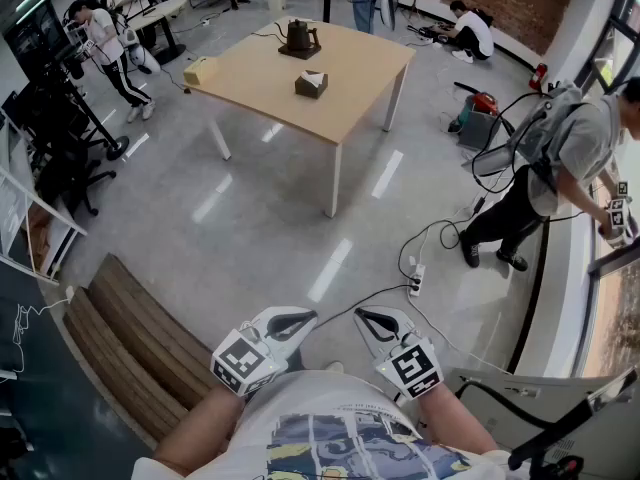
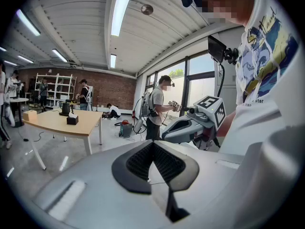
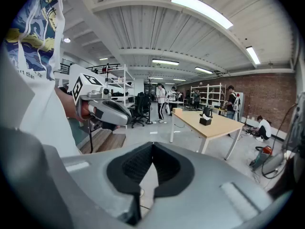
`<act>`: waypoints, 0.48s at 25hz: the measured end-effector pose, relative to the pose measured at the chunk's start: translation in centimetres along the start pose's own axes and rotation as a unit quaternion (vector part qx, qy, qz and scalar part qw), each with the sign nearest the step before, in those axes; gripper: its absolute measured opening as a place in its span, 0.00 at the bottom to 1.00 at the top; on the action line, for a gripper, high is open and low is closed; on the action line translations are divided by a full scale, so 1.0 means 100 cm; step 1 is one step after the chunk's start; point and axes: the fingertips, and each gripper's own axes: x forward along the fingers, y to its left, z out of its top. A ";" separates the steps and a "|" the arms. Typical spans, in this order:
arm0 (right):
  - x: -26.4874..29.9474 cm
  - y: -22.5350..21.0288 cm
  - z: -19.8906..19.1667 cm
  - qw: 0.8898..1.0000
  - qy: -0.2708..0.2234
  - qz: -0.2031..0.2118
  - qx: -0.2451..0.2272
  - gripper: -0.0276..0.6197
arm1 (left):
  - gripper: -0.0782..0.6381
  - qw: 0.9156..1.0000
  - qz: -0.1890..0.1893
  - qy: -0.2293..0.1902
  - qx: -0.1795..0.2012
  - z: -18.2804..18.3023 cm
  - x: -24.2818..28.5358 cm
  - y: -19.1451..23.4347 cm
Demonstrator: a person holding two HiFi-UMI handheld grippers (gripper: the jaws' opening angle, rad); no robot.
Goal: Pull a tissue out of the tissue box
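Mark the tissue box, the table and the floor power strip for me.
tissue box (image 1: 311, 86): head view, middle of the dark box.
table (image 1: 355, 73): head view, bare top right of the box.
power strip (image 1: 417, 274): head view, white body.

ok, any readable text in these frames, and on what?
"star": small print on the person's T-shirt.
"than": same T-shirt, seen in the right gripper view.
Script lettering on the T-shirt: too warped to read.
Tissue box: too small to read.
Marker cubes on left gripper, right gripper: patterns, no letters.

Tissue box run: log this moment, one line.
stage: not started; left gripper: shut, empty; right gripper: shut, empty; tissue box: on table, far off
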 end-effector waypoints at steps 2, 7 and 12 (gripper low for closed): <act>0.000 0.001 0.001 1.000 -0.002 0.002 -0.004 0.05 | 0.12 1.000 0.004 0.002 -0.002 -0.003 -0.001 0.000; 0.001 0.002 0.003 1.000 -0.003 0.002 -0.003 0.05 | 0.12 1.000 0.016 0.014 0.011 -0.005 0.000 0.007; 0.005 -0.004 0.006 1.000 0.001 0.001 0.002 0.05 | 0.12 1.000 0.013 0.012 0.009 -0.001 0.002 0.014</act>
